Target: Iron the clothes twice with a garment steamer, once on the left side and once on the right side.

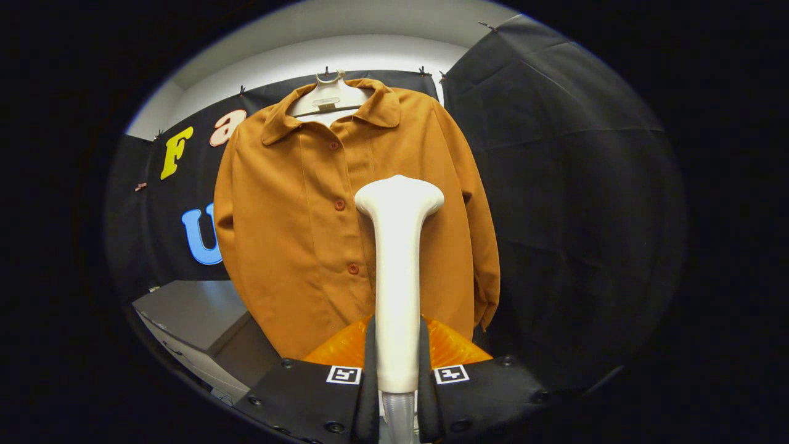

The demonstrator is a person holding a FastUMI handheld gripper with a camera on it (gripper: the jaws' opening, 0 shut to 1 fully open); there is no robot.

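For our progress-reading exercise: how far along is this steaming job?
Done: the claw is shut on the garment steamer. In hand: its head is raised before the orange shirt on the hanger, right of the buttons. Left: whether either pass is done cannot be told.

- I see the garment steamer (pixel 398 246) in smooth, faintly glossy plastic, both fingers of the gripper (pixel 398 370) pressed on its handle.
- The shirt (pixel 296 234) looks matt, soft, suede-like cloth.
- Its hanger (pixel 328 97) looks like smooth plastic.

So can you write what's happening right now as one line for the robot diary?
gripper: shut on steamer handle | steamer: upright, head raised before shirt | shirt: brown, buttoned, on hanger | contact: cannot tell
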